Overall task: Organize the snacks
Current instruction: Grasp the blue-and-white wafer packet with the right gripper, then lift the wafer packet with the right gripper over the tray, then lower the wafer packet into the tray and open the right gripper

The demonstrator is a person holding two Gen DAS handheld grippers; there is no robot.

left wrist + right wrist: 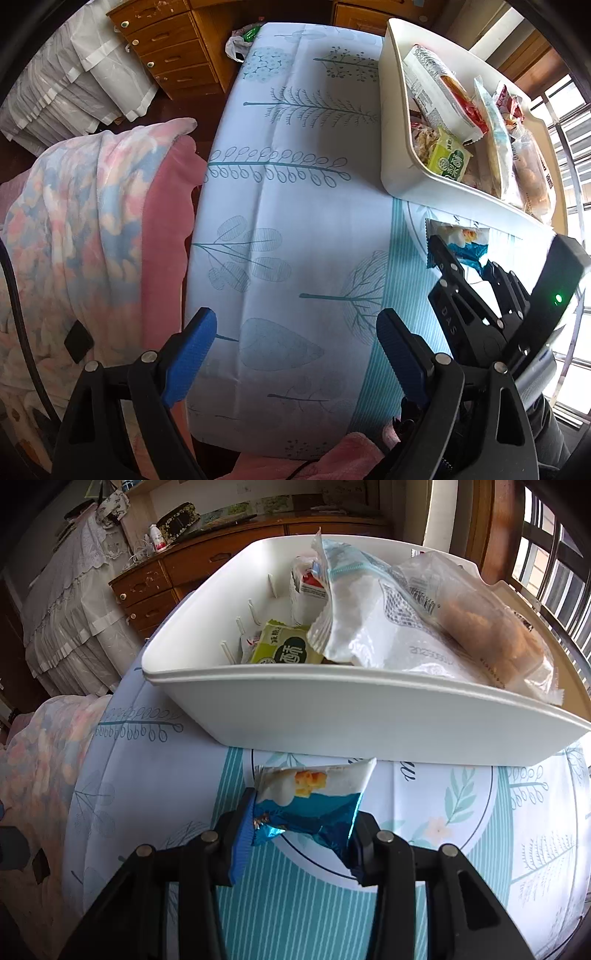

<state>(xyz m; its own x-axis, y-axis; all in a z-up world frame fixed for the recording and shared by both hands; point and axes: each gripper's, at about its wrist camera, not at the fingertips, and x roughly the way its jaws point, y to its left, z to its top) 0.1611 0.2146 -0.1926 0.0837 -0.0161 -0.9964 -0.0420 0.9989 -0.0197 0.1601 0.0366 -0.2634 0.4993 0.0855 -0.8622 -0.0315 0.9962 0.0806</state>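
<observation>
A blue and white snack packet (314, 790) lies on the patterned tablecloth (443, 812) just in front of a white bin (332, 709). My right gripper (301, 823) is shut on the packet's crumpled blue end, with both pads pressing it. The left wrist view shows the same packet (458, 236) in the right gripper (463, 254), near the bin's (391, 110) front corner. In the bin are several snacks, among them a green packet (284, 650), a white bag (380, 627) and a clear bag of bread (491, 635). My left gripper (297, 325) stands open above bare cloth, holding nothing.
A pink and blue blanket (92, 221) lies over the seat left of the table. Wooden drawers (173, 48) stand beyond the far table edge, where a plastic bag (240, 40) sits. A window with bars (554, 554) is on the right.
</observation>
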